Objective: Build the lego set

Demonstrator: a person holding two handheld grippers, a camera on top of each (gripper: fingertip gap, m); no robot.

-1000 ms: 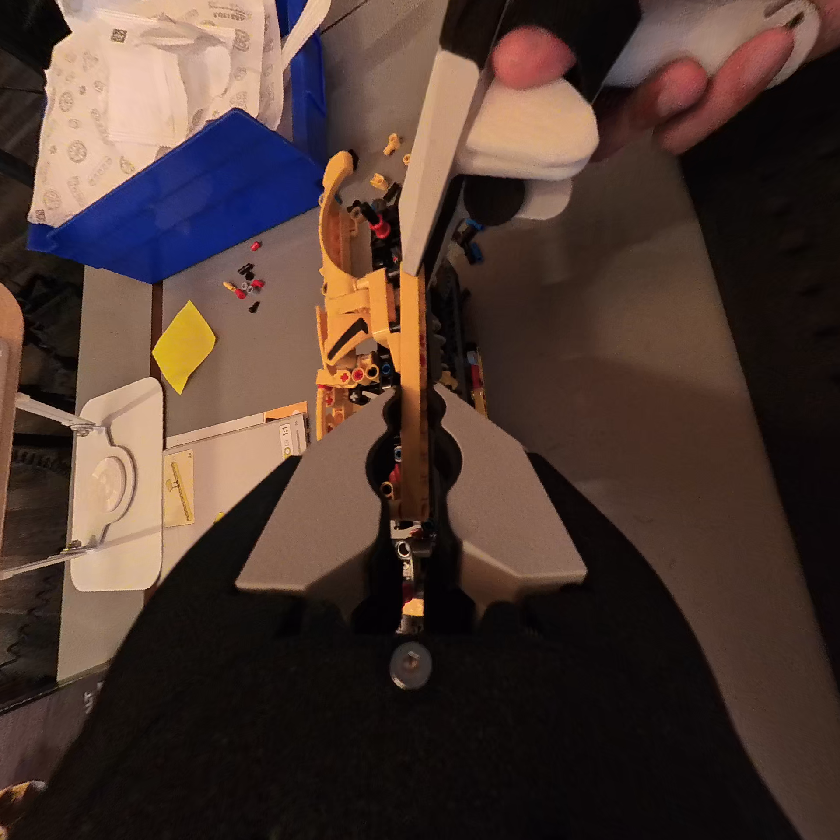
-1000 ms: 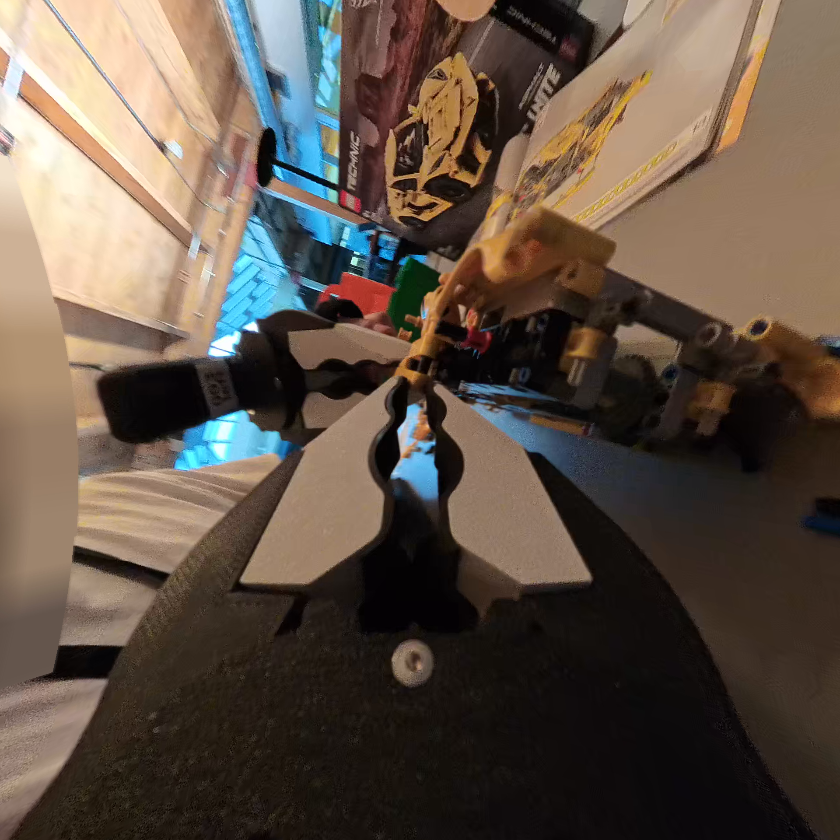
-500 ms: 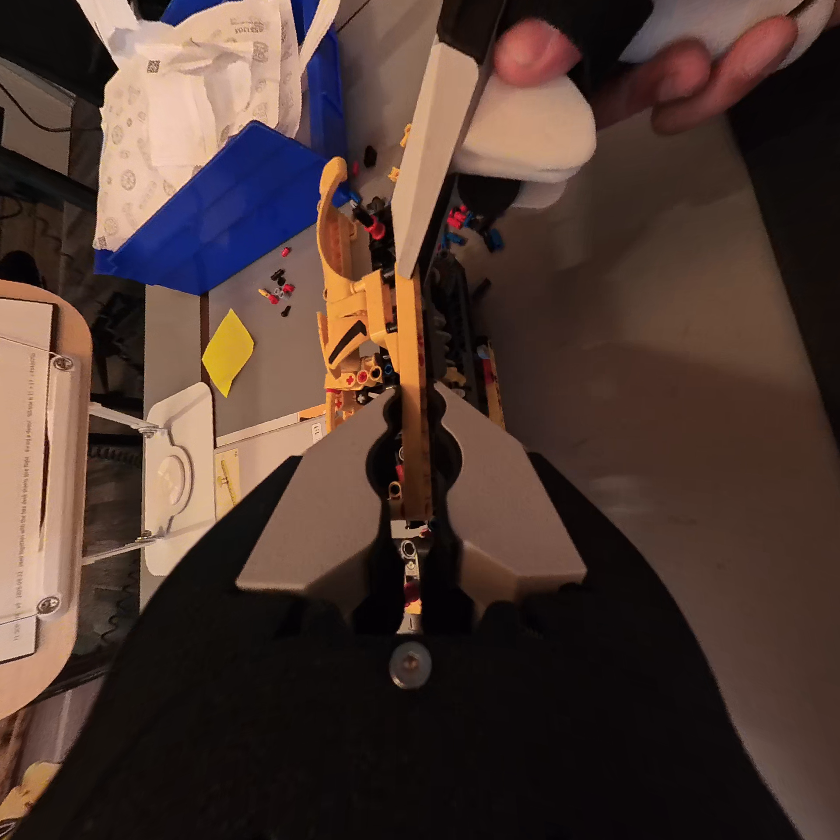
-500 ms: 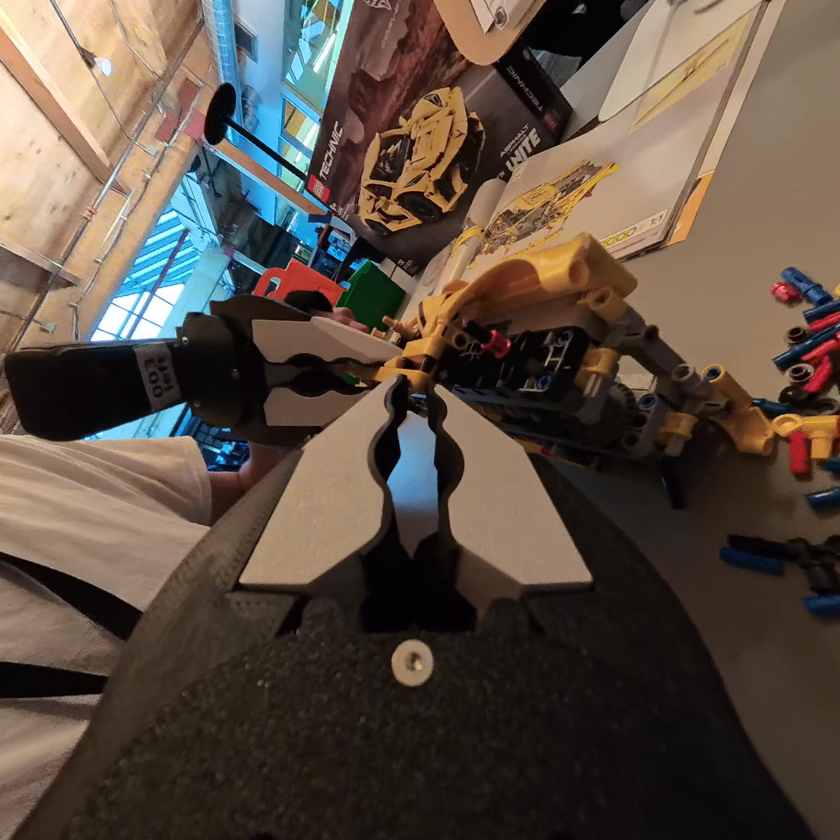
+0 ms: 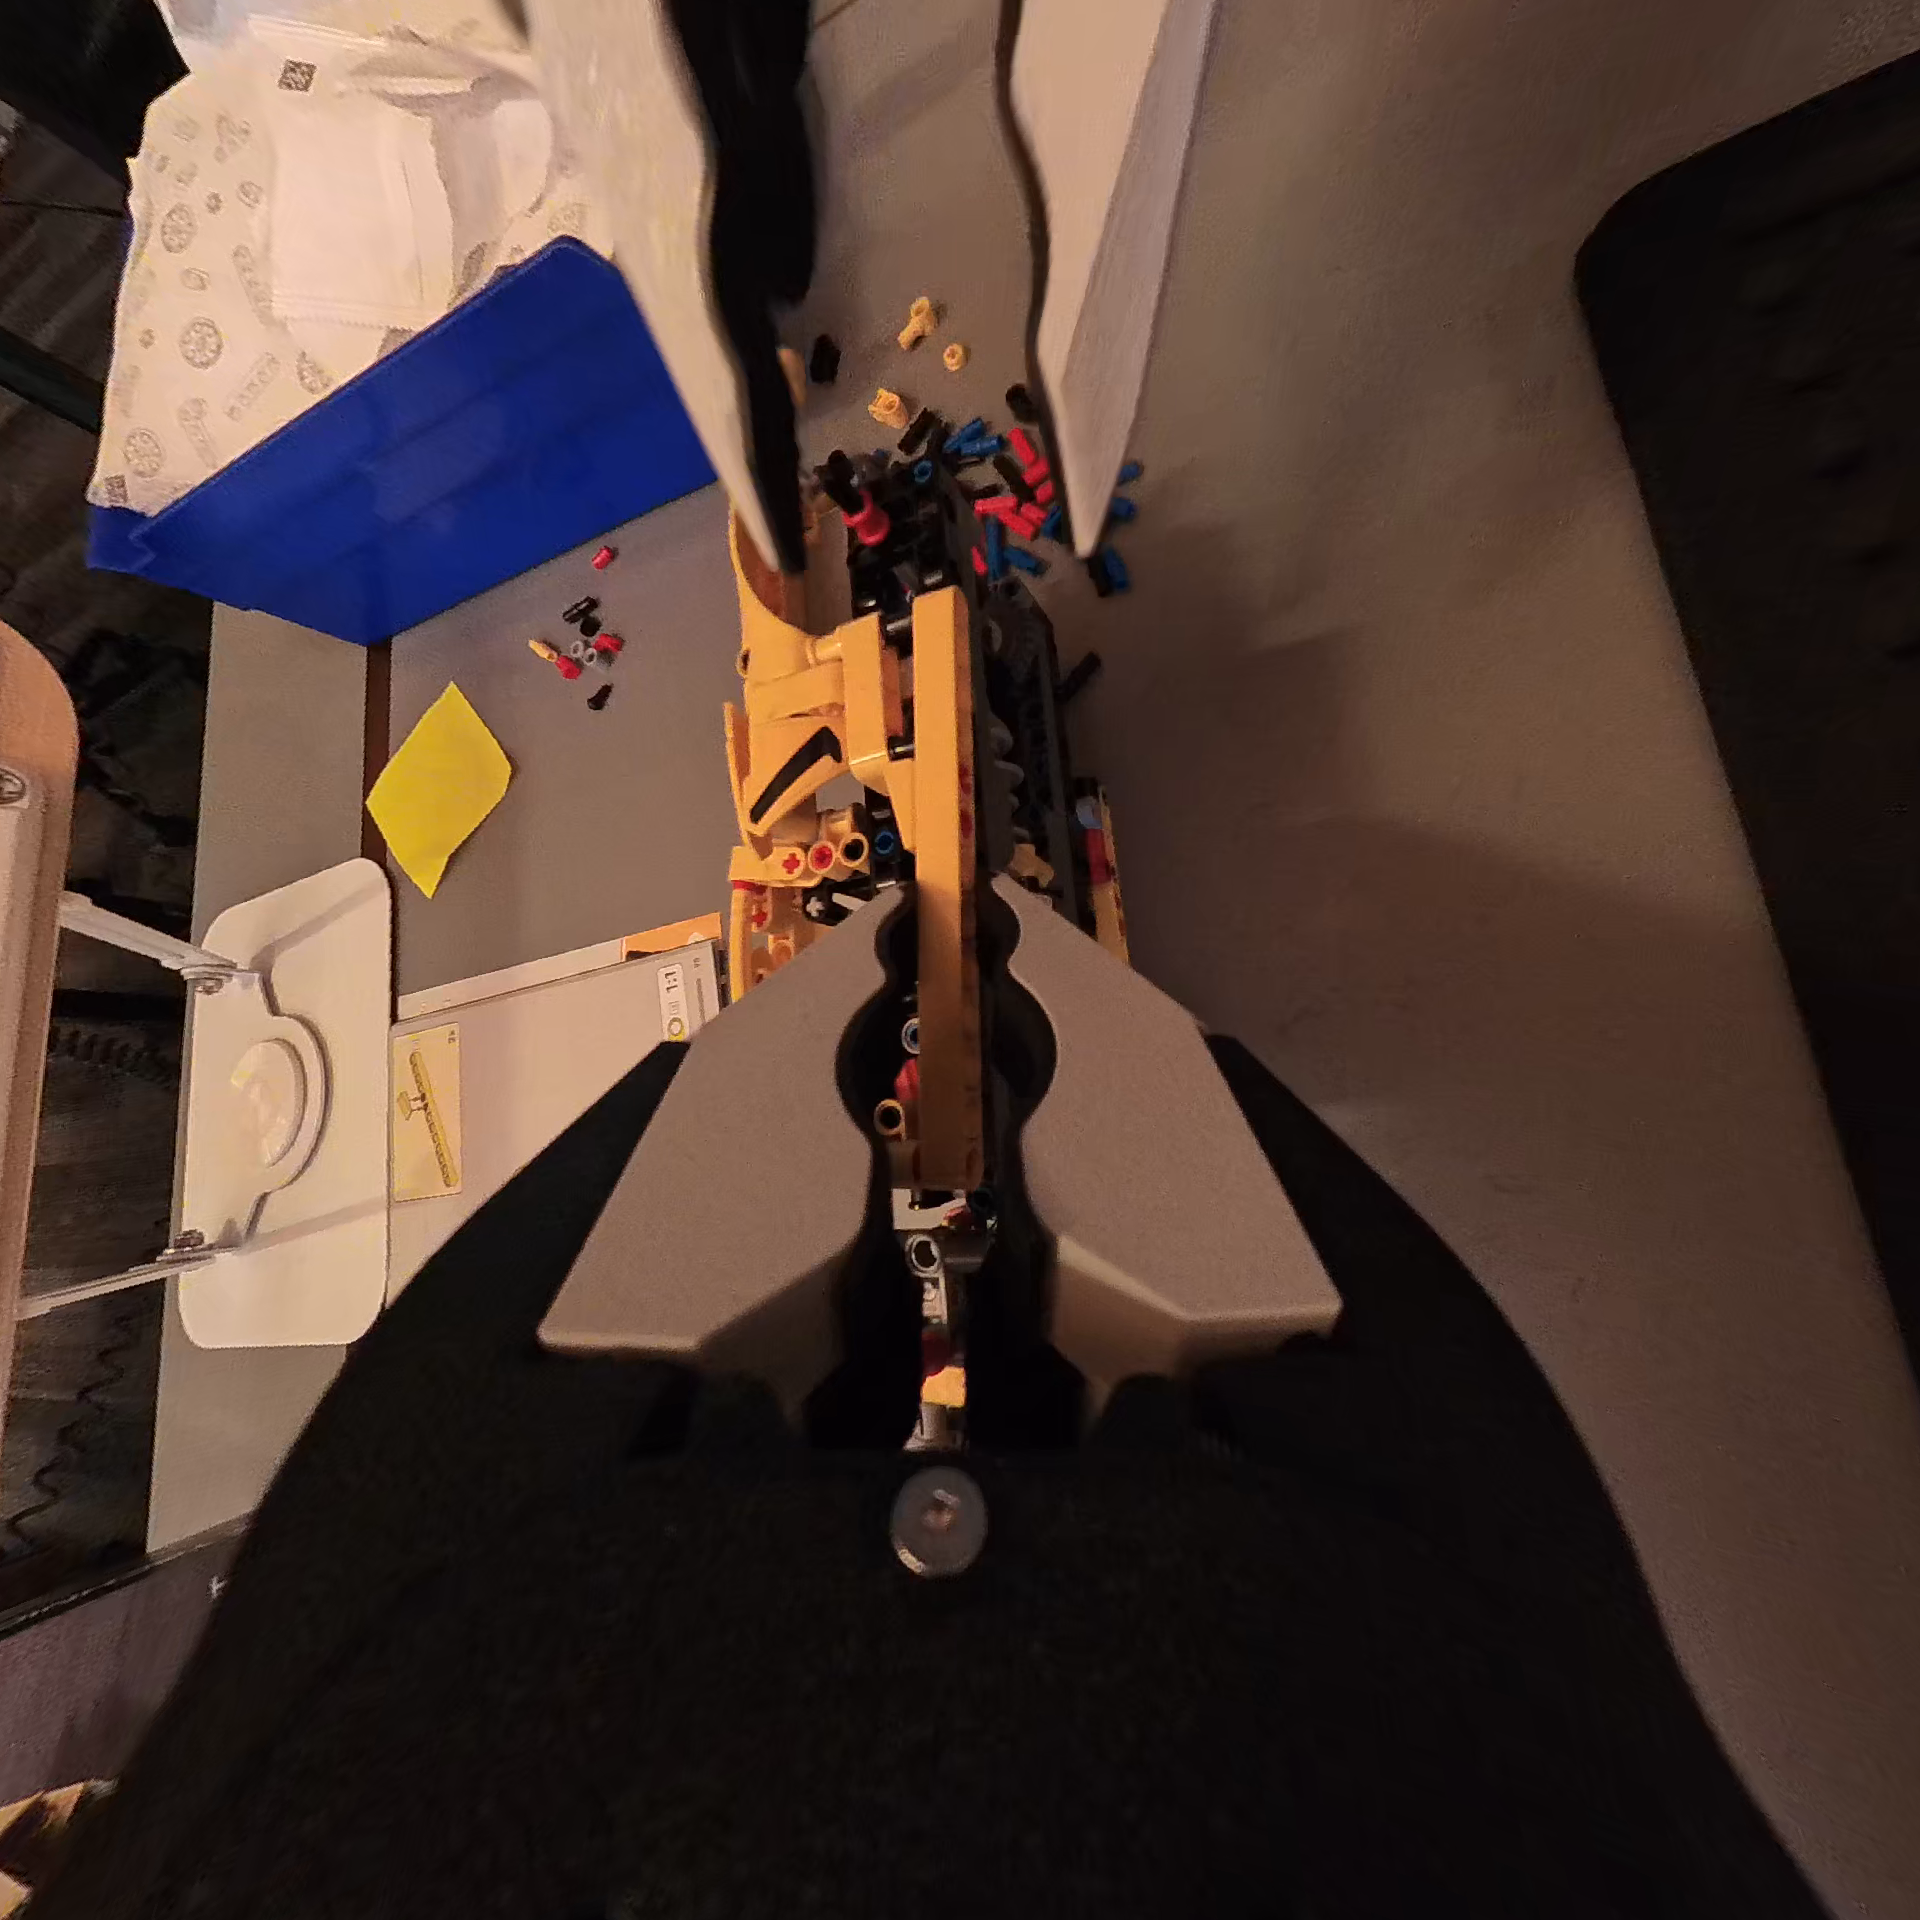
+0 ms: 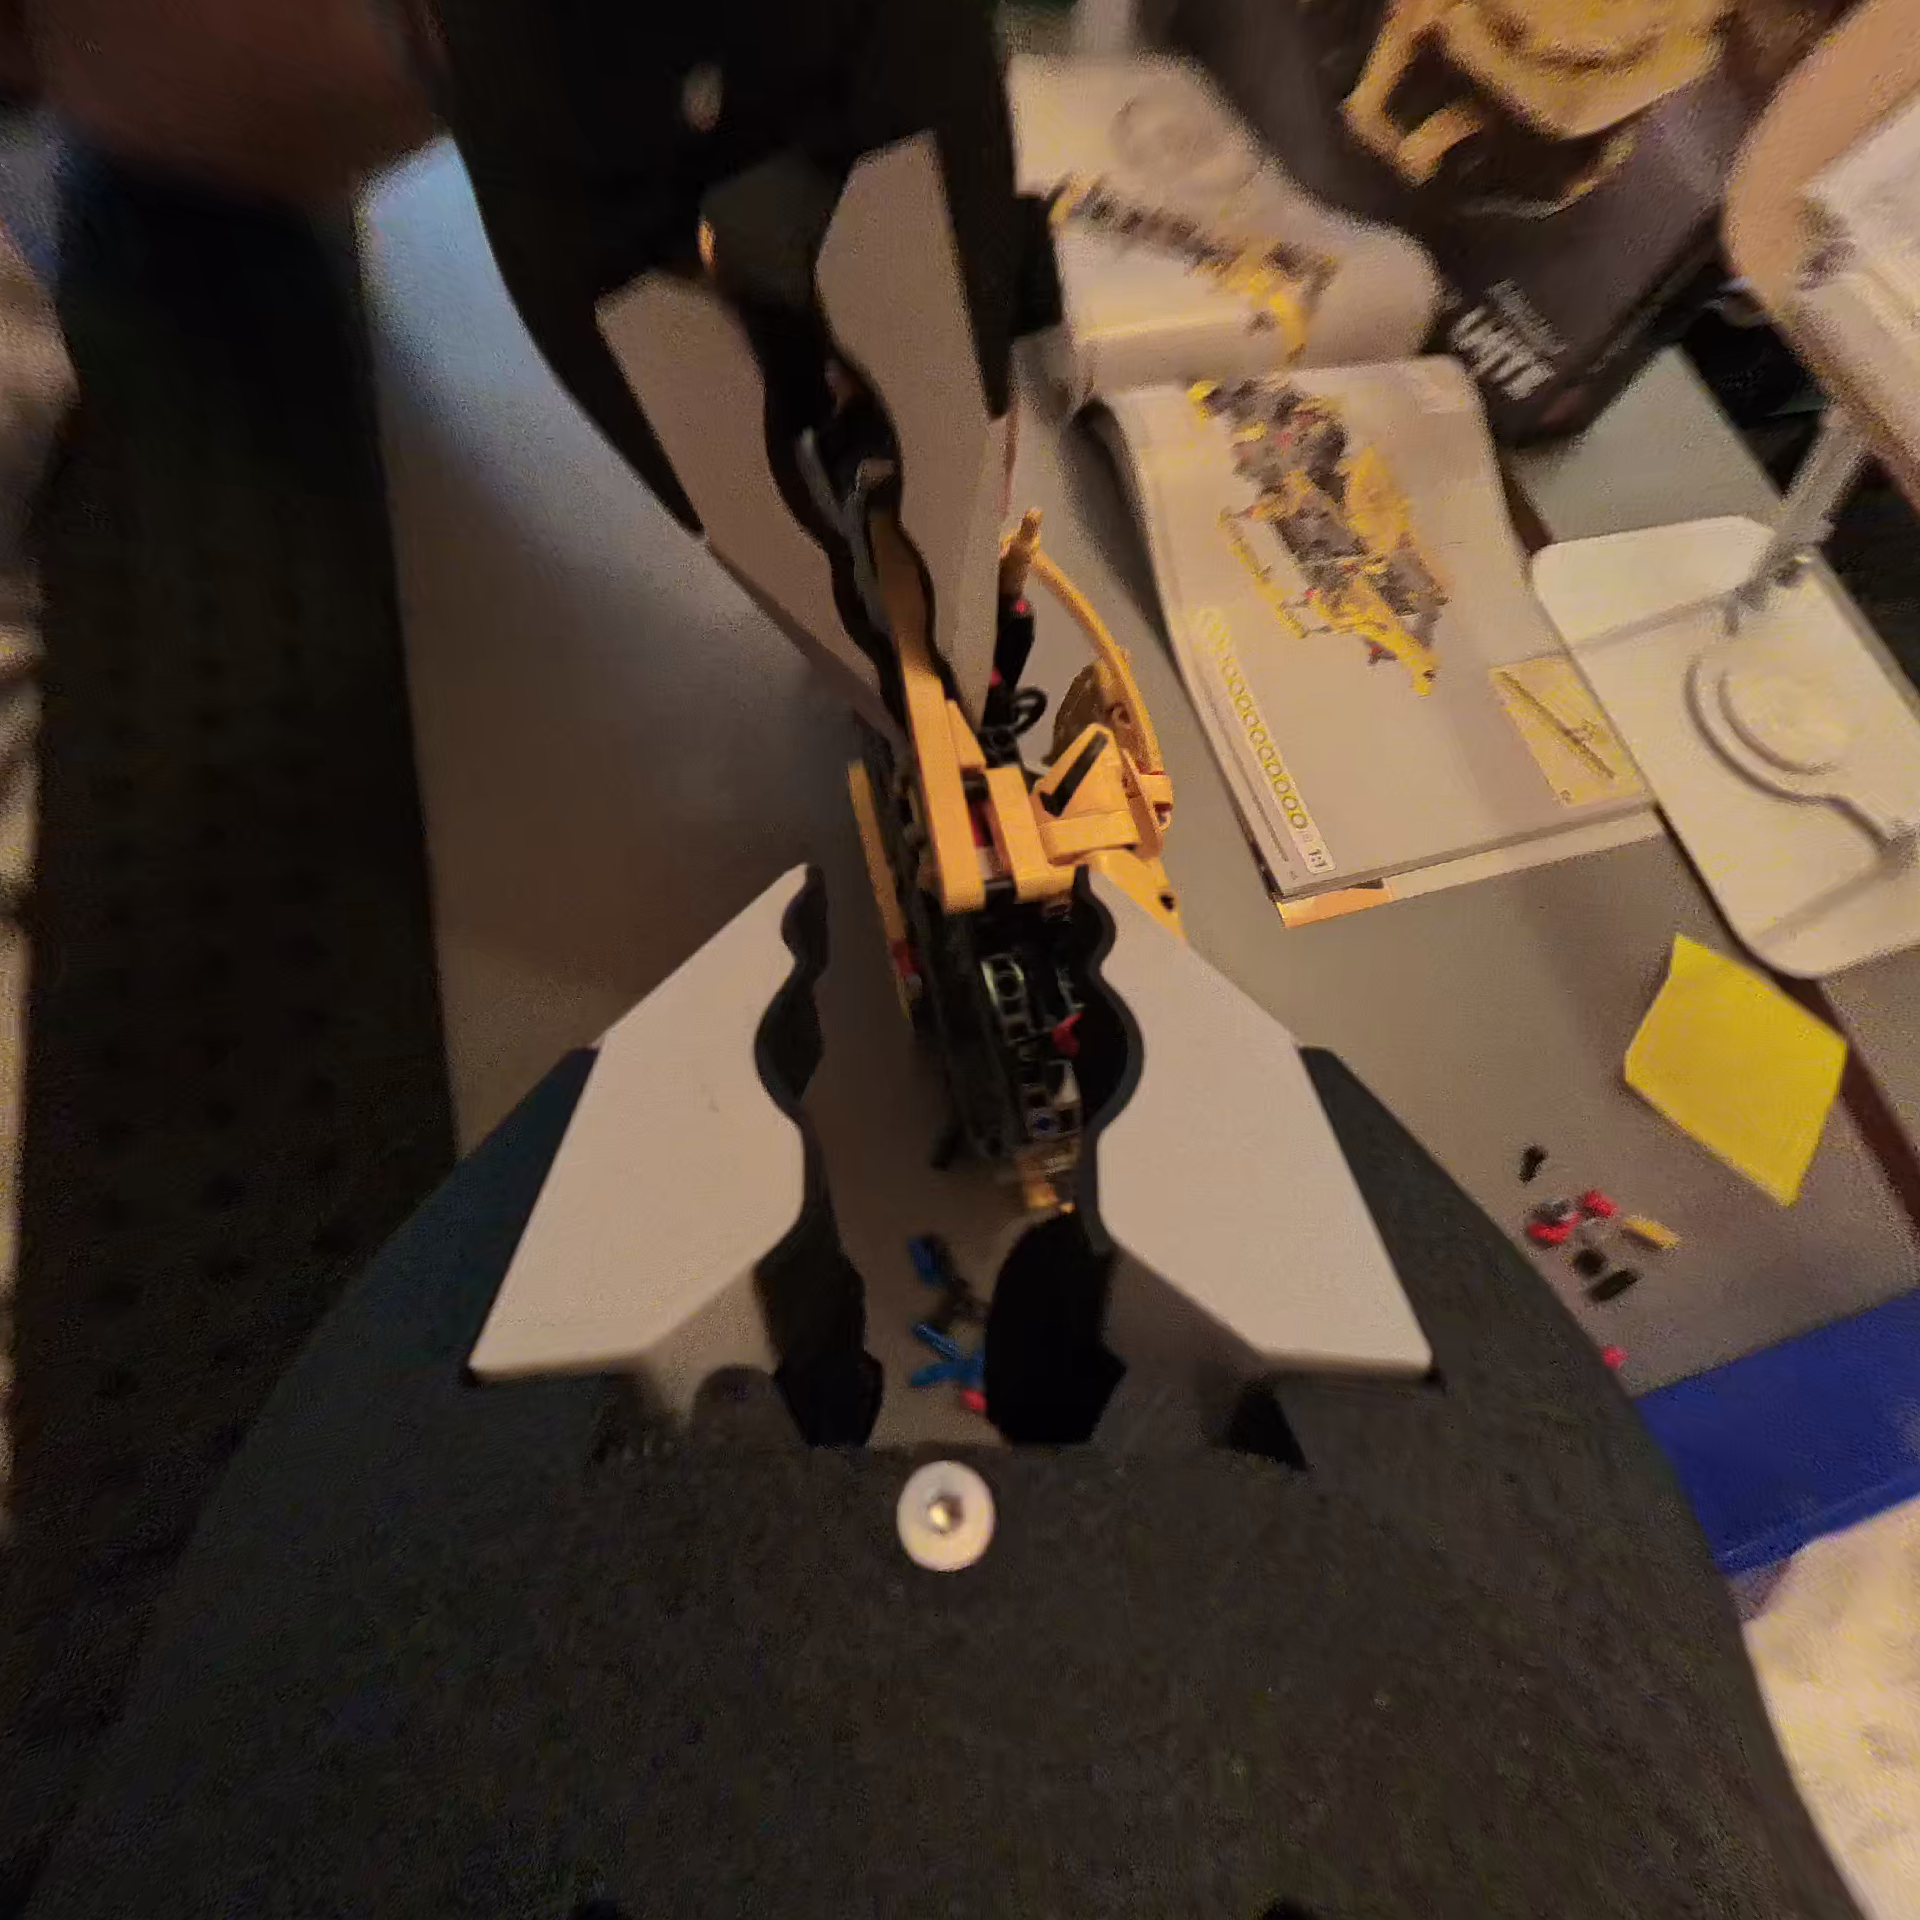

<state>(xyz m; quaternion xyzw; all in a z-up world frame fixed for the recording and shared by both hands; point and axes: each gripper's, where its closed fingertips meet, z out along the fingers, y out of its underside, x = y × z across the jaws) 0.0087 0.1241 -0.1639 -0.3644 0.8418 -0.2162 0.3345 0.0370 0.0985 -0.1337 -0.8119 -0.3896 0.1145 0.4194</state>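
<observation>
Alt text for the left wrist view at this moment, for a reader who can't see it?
The left gripper is clamped on a yellow and black lego model held over a grey table; the right gripper, open, straddles its far end. Loose pins, a blue bin and a yellow note lie around.

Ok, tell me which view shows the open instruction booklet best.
The right wrist view: the instruction booklet lies open there, its whole printed page visible beyond the lego model, though blurred. The left wrist view shows only a corner of the booklet, cut off by the left gripper.
</observation>
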